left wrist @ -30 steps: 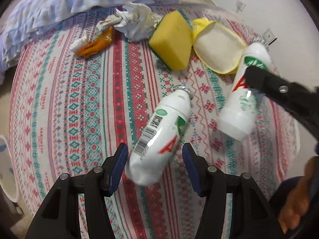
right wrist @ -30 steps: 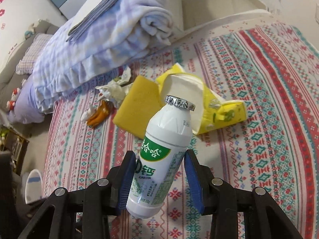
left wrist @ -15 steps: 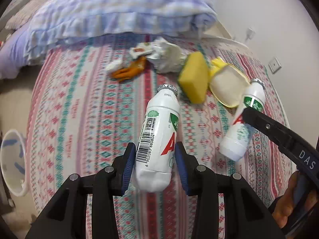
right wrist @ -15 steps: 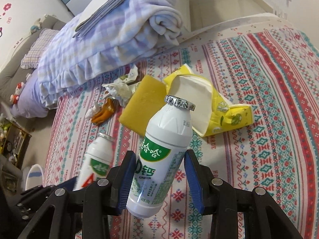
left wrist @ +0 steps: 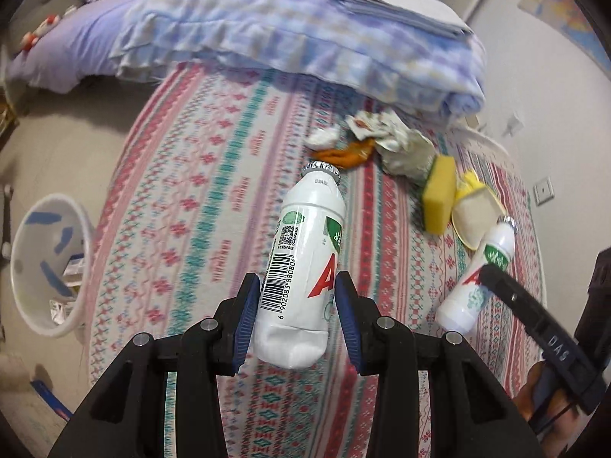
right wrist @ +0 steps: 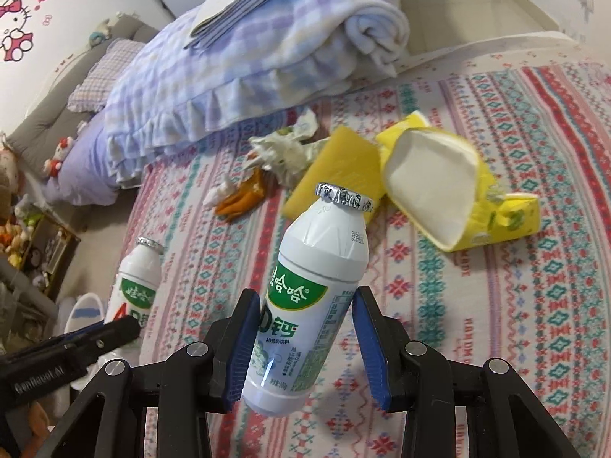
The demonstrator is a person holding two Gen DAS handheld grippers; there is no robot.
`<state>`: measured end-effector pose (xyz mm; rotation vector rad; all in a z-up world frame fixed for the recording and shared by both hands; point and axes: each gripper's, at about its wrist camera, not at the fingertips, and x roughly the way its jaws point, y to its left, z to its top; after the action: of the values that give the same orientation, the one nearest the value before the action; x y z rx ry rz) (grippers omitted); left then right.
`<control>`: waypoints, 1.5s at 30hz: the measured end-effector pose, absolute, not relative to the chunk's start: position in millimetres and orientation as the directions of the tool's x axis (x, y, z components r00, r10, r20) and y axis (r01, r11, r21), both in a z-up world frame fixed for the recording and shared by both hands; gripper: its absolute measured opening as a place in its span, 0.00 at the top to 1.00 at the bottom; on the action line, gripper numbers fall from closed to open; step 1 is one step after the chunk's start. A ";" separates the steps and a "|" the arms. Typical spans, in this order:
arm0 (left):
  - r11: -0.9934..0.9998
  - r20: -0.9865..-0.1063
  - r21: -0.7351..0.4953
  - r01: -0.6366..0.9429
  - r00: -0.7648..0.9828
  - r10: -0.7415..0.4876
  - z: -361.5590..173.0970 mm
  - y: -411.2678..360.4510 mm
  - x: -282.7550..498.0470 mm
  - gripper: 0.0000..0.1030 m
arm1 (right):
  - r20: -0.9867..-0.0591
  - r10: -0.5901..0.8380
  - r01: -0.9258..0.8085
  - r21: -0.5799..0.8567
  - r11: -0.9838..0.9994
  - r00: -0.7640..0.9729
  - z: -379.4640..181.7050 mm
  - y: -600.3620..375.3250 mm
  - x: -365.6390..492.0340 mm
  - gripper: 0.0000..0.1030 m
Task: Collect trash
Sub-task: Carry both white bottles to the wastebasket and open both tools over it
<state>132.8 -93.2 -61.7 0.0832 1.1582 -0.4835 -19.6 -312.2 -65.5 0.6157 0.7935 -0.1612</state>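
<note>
Two white drink bottles are up off the bed: we are clamping one bottle [left wrist: 301, 267] in our left hand-held gripper [left wrist: 296, 324] and the other bottle [right wrist: 309, 286] in our right hand-held gripper [right wrist: 305, 343]. Beyond them, a sponge [right wrist: 336, 164], yellow carton [right wrist: 458, 198] and crumpled wrappers [right wrist: 282, 149] are lying on the patterned bedspread [right wrist: 534, 267].

Location type: bedroom in a home, probably a child's. Indicators: a bed [right wrist: 553, 229] covered with a red-and-teal patterned sheet; a folded lilac checked ruffled quilt [right wrist: 267, 57] stacked at its far end; a lilac pillow [left wrist: 65, 49] beside the quilt; a cartoon cat wall sticker [right wrist: 17, 34]; plush toys [right wrist: 15, 229] beside the bed; a white wastebasket [left wrist: 46, 267] on the floor.
</note>
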 end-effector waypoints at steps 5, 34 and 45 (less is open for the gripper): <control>0.907 -0.892 -0.205 0.369 0.312 -0.328 -60.1 -71.7 142.3 0.58 | -0.715 0.094 0.336 0.435 0.835 0.693 -67.9 -300.8 -14.1 0.57; 0.916 -0.859 -0.399 0.046 0.332 -0.391 -55.6 89.7 187.4 0.58 | -0.698 0.183 0.112 0.354 0.928 0.692 -79.6 -213.6 16.6 0.57; 0.876 -0.868 -0.436 -0.207 0.352 -0.349 -81.4 196.0 222.9 0.58 | -0.669 0.248 0.038 0.382 0.923 0.700 -85.4 -177.6 37.2 0.57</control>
<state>222.9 196.0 -81.4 -0.5286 1.2236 -0.0972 37.2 -177.6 -85.4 0.3869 0.7911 0.1200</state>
